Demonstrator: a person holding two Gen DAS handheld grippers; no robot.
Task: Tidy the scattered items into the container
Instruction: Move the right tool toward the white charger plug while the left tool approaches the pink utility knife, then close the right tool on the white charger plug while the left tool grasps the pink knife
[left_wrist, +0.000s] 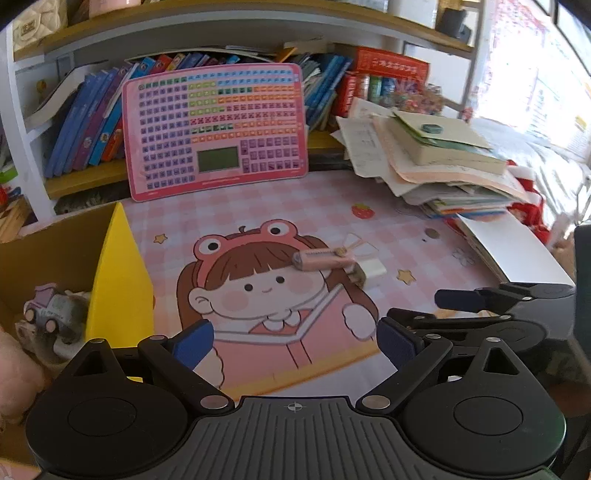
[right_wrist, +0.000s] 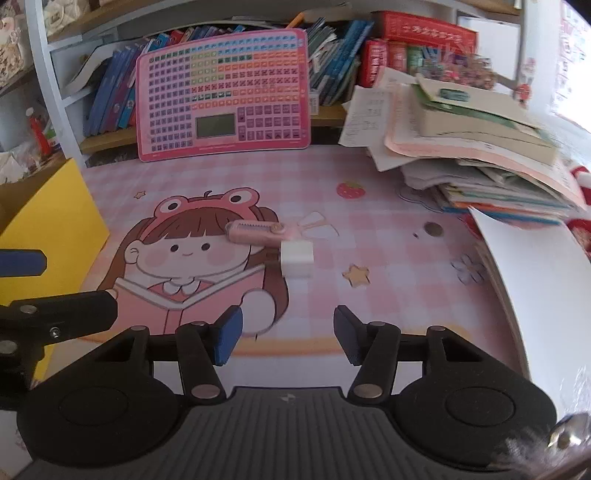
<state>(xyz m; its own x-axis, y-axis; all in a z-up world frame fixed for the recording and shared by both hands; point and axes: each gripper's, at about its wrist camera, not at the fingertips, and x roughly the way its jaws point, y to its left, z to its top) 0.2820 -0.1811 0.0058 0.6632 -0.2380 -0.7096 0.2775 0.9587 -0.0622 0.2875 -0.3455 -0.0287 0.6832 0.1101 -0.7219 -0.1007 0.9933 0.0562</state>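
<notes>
pink desk mat (right_wrist: 369, 192), white charger (right_wrist: 296, 259).

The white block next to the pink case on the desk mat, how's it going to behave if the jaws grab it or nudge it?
The white block looks boxy with flat faces, so it should sit still rather than roll. It seems small and probably light, likely sliding on the smooth mat if nudged. It touches the pink case, so a push may shift both.
</notes>
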